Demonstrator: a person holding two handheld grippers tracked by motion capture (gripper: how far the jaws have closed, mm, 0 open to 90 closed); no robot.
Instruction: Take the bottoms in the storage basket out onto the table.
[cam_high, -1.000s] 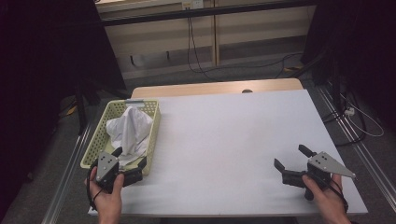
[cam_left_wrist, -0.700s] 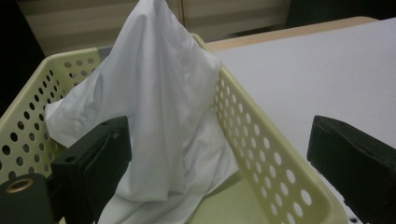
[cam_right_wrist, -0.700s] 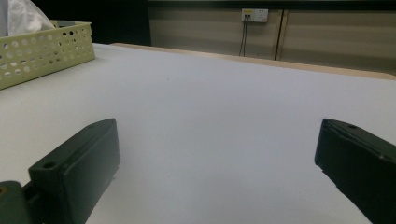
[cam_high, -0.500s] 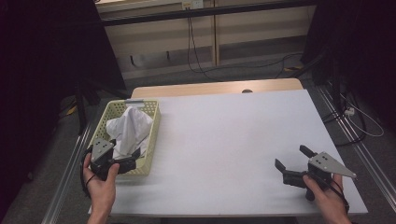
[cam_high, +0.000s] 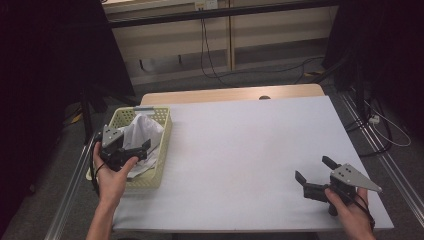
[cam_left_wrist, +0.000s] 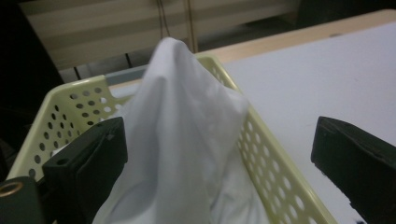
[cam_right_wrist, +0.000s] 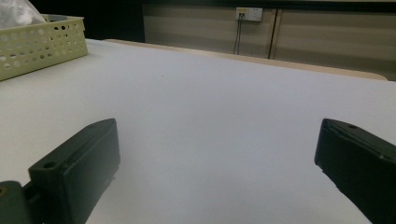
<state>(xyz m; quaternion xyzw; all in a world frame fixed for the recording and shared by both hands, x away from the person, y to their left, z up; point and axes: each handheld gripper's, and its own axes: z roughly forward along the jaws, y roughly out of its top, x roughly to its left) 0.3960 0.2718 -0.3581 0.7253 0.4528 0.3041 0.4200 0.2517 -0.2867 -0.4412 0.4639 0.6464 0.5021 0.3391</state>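
White cloth (cam_left_wrist: 182, 135) heaps in the yellow basket (cam_high: 159, 165) — left gripper (cam_high: 131, 154) fingers spread wide around it, holding nothing.

Left tongs (cam_high: 142, 148) and hand (cam_high: 111, 170) cover near part of white cloth (cam_high: 141, 131) and basket (cam_high: 162, 150) interior in high view. Left gripper view: cloth (cam_left_wrist: 187, 140) hides basket (cam_left_wrist: 261, 154) floor; cloth's lower end cut by bottom edge. Right gripper view: basket (cam_right_wrist: 42, 44) cropped at left edge.

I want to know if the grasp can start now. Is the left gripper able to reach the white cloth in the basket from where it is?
Probably yes. The left gripper hangs open over the yellow basket, and in the left gripper view the white cloth rises as a peak between its jaws, with nothing in front of it.
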